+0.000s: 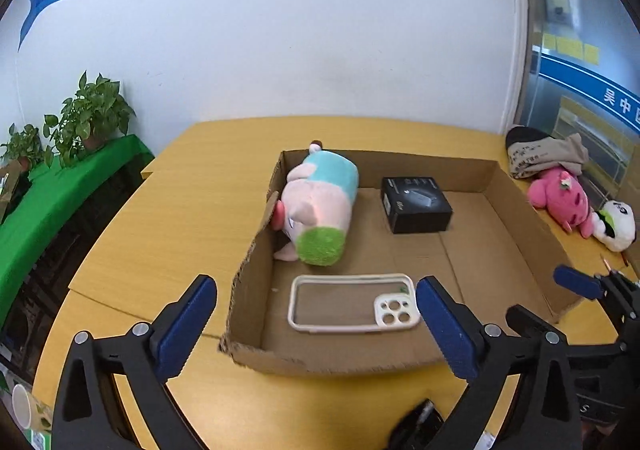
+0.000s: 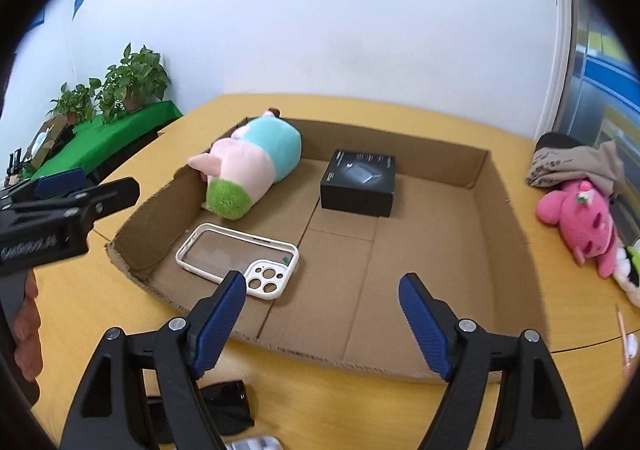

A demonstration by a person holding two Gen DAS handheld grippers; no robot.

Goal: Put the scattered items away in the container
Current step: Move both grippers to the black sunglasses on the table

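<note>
Phone case point(image 1: 352, 304) (perhaps clear-backed) inside cardboard box point(image 1: 520, 210).

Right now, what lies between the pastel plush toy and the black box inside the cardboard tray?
Nothing: bare cardboard floor separates the pastel plush toy from the black box in the cardboard tray, clearest from the right wrist.

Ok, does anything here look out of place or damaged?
Yes. The cardboard box has a ragged, torn near-left rim, and its left wall bows where the plush toy leans on it. A pink plush and a panda toy lie on the table outside the box, at its right.
</note>
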